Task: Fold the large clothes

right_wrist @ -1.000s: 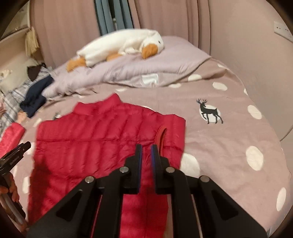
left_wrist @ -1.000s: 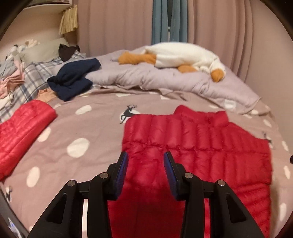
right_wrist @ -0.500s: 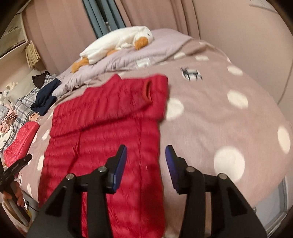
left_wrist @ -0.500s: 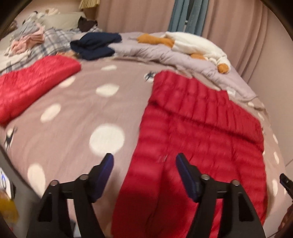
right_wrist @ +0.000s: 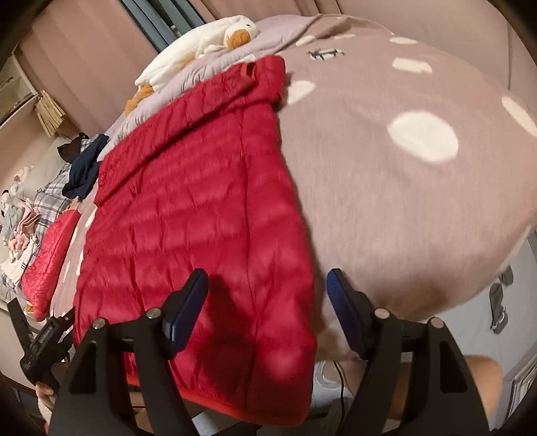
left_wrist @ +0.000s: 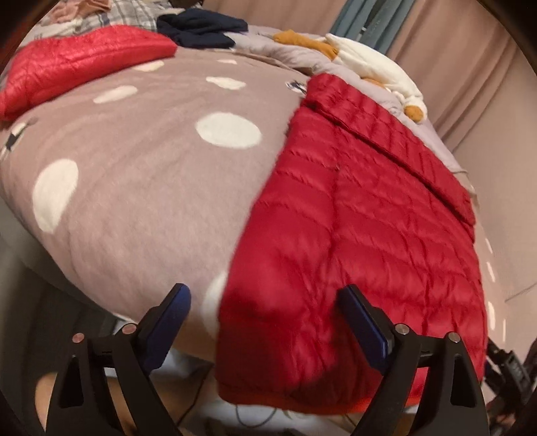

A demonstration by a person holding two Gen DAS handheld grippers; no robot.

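A red quilted down jacket [left_wrist: 362,228] lies flat on the bed, its hem hanging over the near edge; it also shows in the right wrist view [right_wrist: 188,208]. My left gripper [left_wrist: 265,302] is open wide, its jaws either side of the jacket's near left hem corner, not touching it. My right gripper [right_wrist: 266,288] is open wide, its jaws either side of the near right hem corner. The left gripper [right_wrist: 43,338] also shows at the lower left of the right wrist view.
The bed has a mauve blanket with white dots [left_wrist: 141,174]. A second red jacket [left_wrist: 77,63], a navy garment [left_wrist: 198,28] and a goose plush [left_wrist: 369,63] on a grey duvet lie at the far side. Curtains and wall stand behind.
Both grippers have opened wider and dropped back to the near edge of the bed, over the jacket's hem corners. The jacket lies as before.
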